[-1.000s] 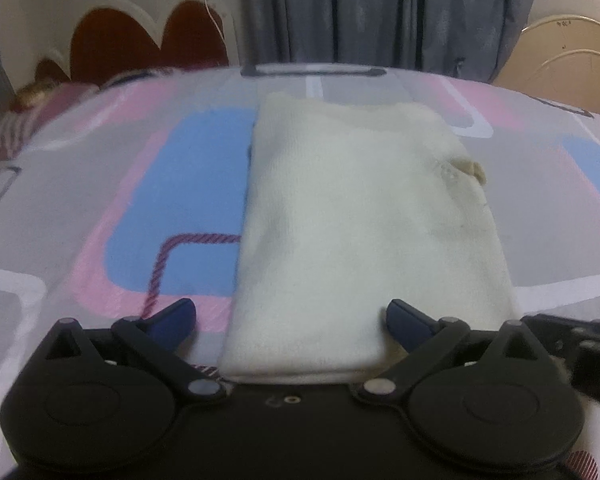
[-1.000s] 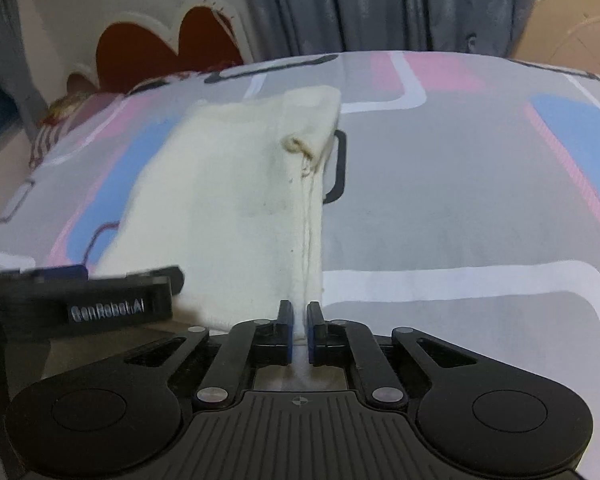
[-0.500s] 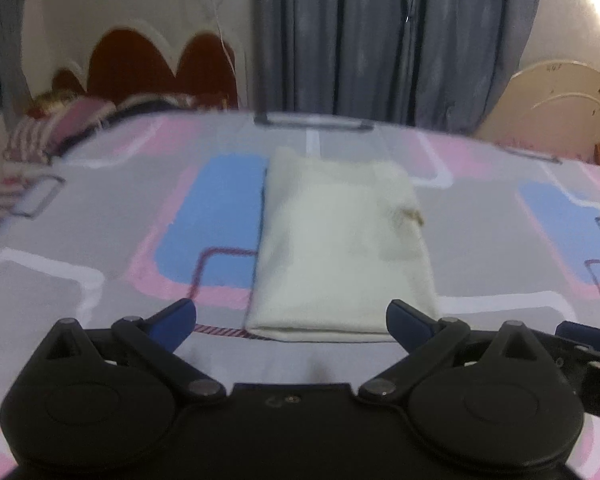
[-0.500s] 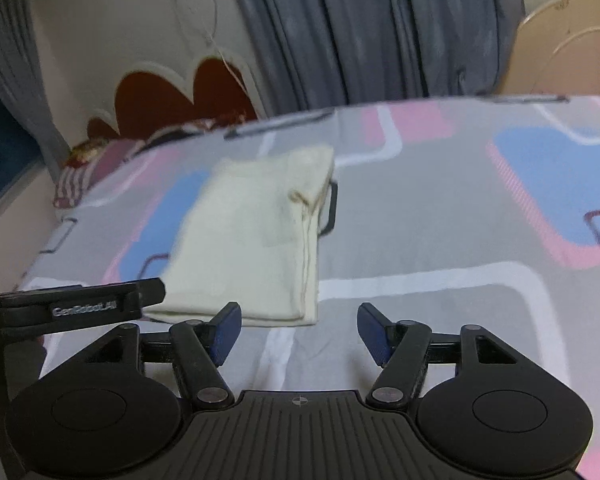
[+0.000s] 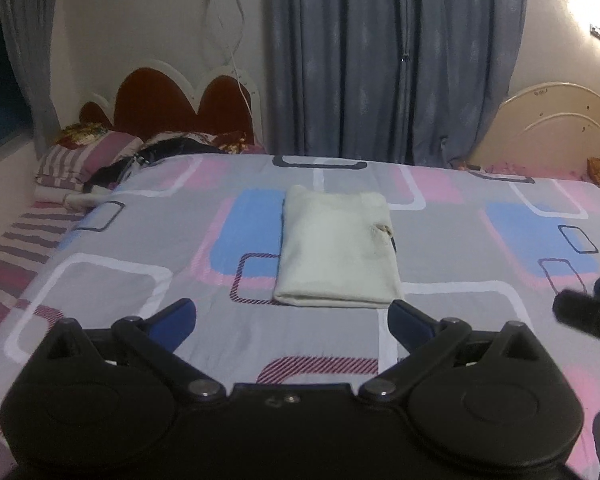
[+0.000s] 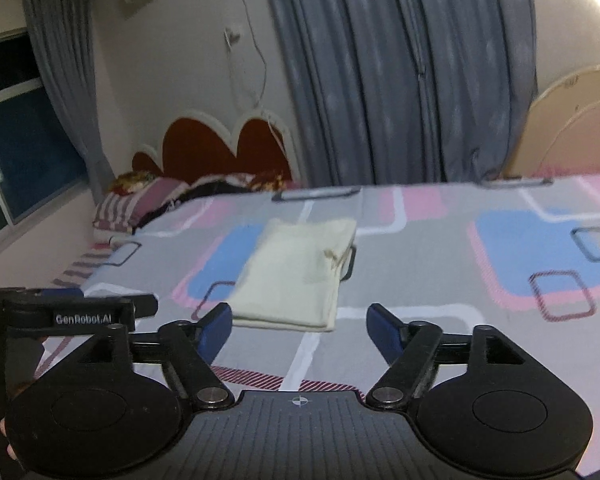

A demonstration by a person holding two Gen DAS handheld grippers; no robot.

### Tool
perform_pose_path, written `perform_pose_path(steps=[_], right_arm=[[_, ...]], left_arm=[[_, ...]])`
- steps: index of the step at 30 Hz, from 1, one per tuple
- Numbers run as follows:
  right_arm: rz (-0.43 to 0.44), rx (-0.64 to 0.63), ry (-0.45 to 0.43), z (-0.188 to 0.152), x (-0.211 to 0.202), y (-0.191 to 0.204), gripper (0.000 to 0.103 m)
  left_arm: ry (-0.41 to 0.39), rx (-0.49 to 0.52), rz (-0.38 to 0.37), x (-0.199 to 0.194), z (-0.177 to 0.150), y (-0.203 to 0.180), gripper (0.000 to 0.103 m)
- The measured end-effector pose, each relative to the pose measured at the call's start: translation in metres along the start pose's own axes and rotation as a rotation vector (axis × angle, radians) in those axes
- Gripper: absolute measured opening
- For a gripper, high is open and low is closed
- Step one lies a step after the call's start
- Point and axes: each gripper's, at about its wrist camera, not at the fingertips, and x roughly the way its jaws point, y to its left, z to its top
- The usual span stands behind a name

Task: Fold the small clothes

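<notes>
A cream-white small garment (image 5: 336, 248) lies folded into a flat rectangle on the patterned bedspread (image 5: 140, 280). It also shows in the right wrist view (image 6: 296, 276). My left gripper (image 5: 292, 320) is open and empty, held above the bed in front of the garment's near edge, apart from it. My right gripper (image 6: 300, 330) is open and empty, also raised and back from the garment. The left gripper's body (image 6: 68, 314) shows at the left of the right wrist view, and part of the right gripper (image 5: 588, 312) shows at the right of the left wrist view.
Pillows and dark clothes (image 5: 100, 160) are piled at the bed's far left by a red headboard (image 5: 168, 108). Grey curtains (image 5: 380, 60) hang behind the bed. A cream bed frame (image 5: 552, 120) stands at the far right.
My right gripper let go of the garment's near edge and opened. Both grippers lifted and pulled back from the folded garment, which stays flat on the bed.
</notes>
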Motion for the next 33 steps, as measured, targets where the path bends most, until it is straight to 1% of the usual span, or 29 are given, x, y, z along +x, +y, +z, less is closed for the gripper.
perform_pose_path(steps=[2,7,10,16,25,33], right_arm=[[-0.008,-0.025,-0.024,0.001,-0.017,0.007,0.080],[-0.021,-0.057,-0.083,0.001,-0.045,0.019,0.096],[-0.040,-0.072,-0.101,0.000,-0.055,0.022,0.099],[-0.050,-0.072,-0.117,-0.003,-0.070,0.019,0.102],[-0.045,-0.062,-0.113,-0.008,-0.071,0.015,0.102],[-0.057,-0.057,-0.113,-0.011,-0.072,0.012,0.102]], left_arm=[[-0.003,-0.003,0.002,-0.012,-0.004,0.001,0.102],[-0.006,-0.027,-0.015,-0.036,-0.012,0.003,0.102],[-0.015,-0.018,-0.003,-0.046,-0.015,0.001,0.102],[-0.021,-0.036,-0.010,-0.059,-0.019,0.001,0.102],[-0.024,-0.038,-0.008,-0.065,-0.021,0.002,0.102],[-0.026,-0.040,-0.005,-0.067,-0.023,0.001,0.102]])
